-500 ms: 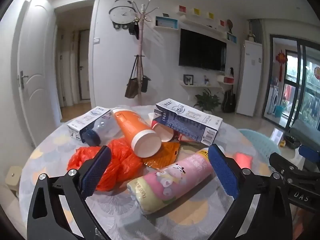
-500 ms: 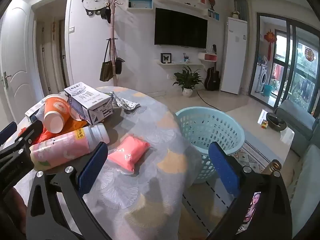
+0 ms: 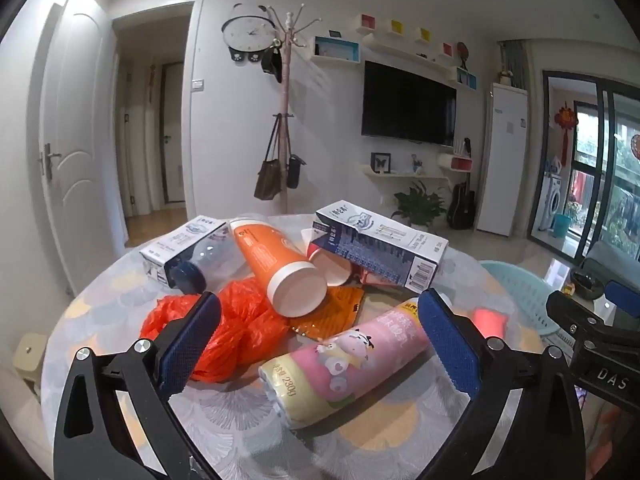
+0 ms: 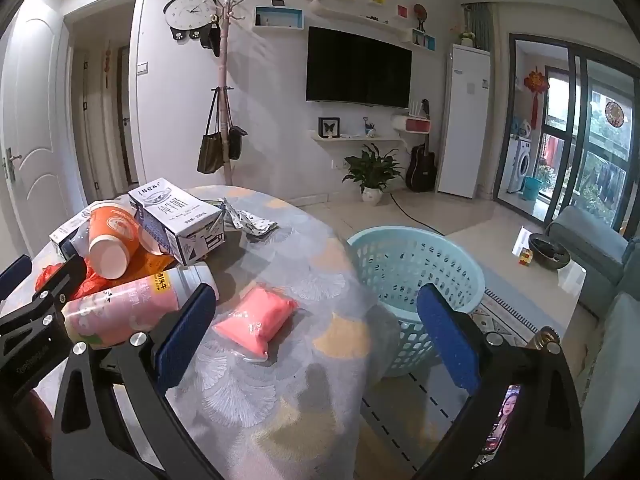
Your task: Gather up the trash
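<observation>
While nothing has shifted since before, left gripper [image 3: 318,336] agape around pink bottle [image 3: 344,364], right gripper [image 4: 316,332] agape.

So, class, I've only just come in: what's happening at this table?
A person holding two grippers is clearing trash. The left gripper is open, its blue pads either side of a pink printed bottle lying on its side, not yet gripping it. The right gripper is open and empty, above a pink soft pouch. The pale blue plastic basket stands beside the round table.
</observation>
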Demonstrator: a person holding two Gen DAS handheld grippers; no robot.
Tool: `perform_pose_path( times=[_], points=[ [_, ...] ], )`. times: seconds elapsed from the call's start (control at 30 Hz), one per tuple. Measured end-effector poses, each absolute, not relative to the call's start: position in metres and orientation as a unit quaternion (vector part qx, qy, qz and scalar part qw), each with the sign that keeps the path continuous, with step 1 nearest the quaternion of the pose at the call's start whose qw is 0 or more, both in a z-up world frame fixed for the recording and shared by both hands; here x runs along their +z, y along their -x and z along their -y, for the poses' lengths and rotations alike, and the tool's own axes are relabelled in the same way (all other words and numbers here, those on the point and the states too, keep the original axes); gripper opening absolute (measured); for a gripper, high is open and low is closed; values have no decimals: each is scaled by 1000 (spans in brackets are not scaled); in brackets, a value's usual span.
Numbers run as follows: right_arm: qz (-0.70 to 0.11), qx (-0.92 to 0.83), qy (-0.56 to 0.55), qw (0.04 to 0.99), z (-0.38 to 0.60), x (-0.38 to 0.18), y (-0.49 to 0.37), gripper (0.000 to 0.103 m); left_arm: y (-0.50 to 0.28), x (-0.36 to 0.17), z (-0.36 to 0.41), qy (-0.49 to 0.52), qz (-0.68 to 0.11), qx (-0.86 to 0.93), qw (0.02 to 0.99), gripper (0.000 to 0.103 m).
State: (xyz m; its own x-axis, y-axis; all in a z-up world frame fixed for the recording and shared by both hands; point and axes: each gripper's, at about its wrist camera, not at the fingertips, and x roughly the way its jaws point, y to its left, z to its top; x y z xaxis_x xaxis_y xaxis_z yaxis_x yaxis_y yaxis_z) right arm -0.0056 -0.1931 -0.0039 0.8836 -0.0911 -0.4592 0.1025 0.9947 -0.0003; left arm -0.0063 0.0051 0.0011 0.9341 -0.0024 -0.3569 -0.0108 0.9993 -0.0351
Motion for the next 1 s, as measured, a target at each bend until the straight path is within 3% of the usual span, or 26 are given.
perform_pose_path(
  times=[1.0],
  points=[
    [-243,-51,-5,969,190,-12,1,93,2,-2,-10,32,-188,-12,981,96]
  ],
)
